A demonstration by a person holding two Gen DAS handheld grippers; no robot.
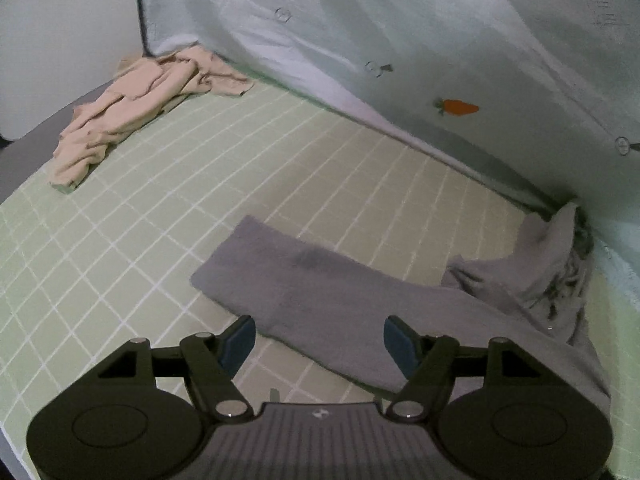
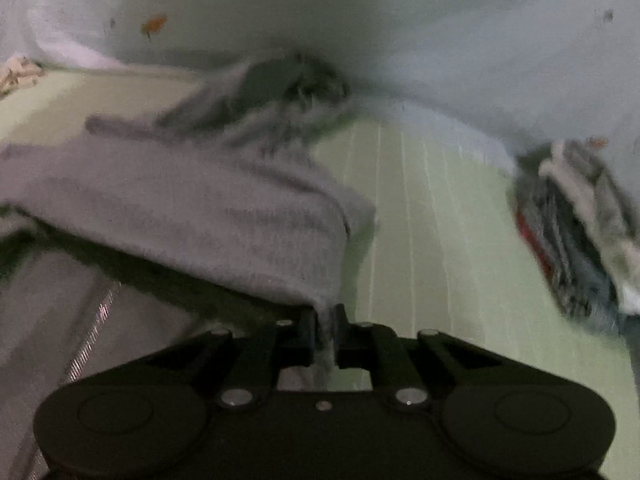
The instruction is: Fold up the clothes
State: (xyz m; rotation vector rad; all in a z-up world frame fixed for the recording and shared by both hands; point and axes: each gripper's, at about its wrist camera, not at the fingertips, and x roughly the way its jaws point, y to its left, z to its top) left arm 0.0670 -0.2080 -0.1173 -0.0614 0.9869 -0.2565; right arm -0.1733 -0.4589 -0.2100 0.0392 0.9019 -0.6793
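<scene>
A grey garment (image 1: pixel 360 300) lies on the green checked sheet (image 1: pixel 160 220), one long flat part stretching left and a bunched part at the right by the quilt. My left gripper (image 1: pixel 319 340) hovers just over its near edge, open, nothing between the blue pads. In the blurred right wrist view the same grey garment (image 2: pixel 192 208) is lifted at one corner, and my right gripper (image 2: pixel 323 330) is shut on that hanging edge.
A crumpled beige garment (image 1: pixel 132 108) lies at the far left of the bed. A pale quilt (image 1: pixel 440 40) with a carrot print bounds the far side. A pile of patterned clothes (image 2: pixel 576 232) sits at the right. The bed's grey edge (image 1: pixel 36 144) runs along the left.
</scene>
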